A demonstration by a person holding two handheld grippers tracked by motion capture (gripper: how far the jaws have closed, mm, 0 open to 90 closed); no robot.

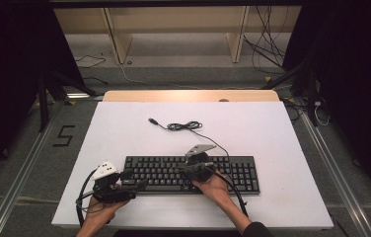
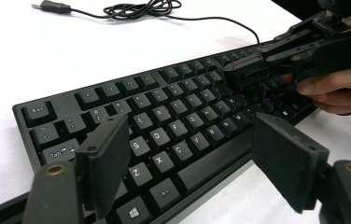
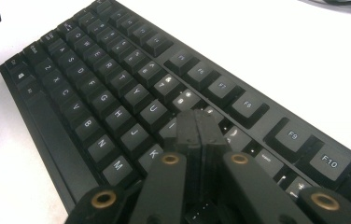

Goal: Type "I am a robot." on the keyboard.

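A black keyboard [image 1: 233, 174] lies across the near half of the white table [image 1: 124, 133]. My left gripper [image 1: 133, 185] sits at the keyboard's left front corner; in the left gripper view it [image 2: 197, 163] stands open, its jaws wide apart over the bottom key rows of the keyboard [image 2: 164, 116], nothing between them. My right gripper [image 1: 179, 171] hovers low over the middle keys, pointing left. Its jaws [image 3: 197, 126] are pressed together, tips above the keys near I and K of the keyboard [image 3: 103, 93]. The left gripper view also catches the right gripper [image 2: 248, 72], held by a hand.
The keyboard's cable [image 1: 183, 126] lies coiled behind it, ending in a loose USB plug [image 1: 152, 120] on the tabletop. A wooden strip [image 1: 188, 95] runs along the table's far edge. Shelving and floor cables stand beyond.
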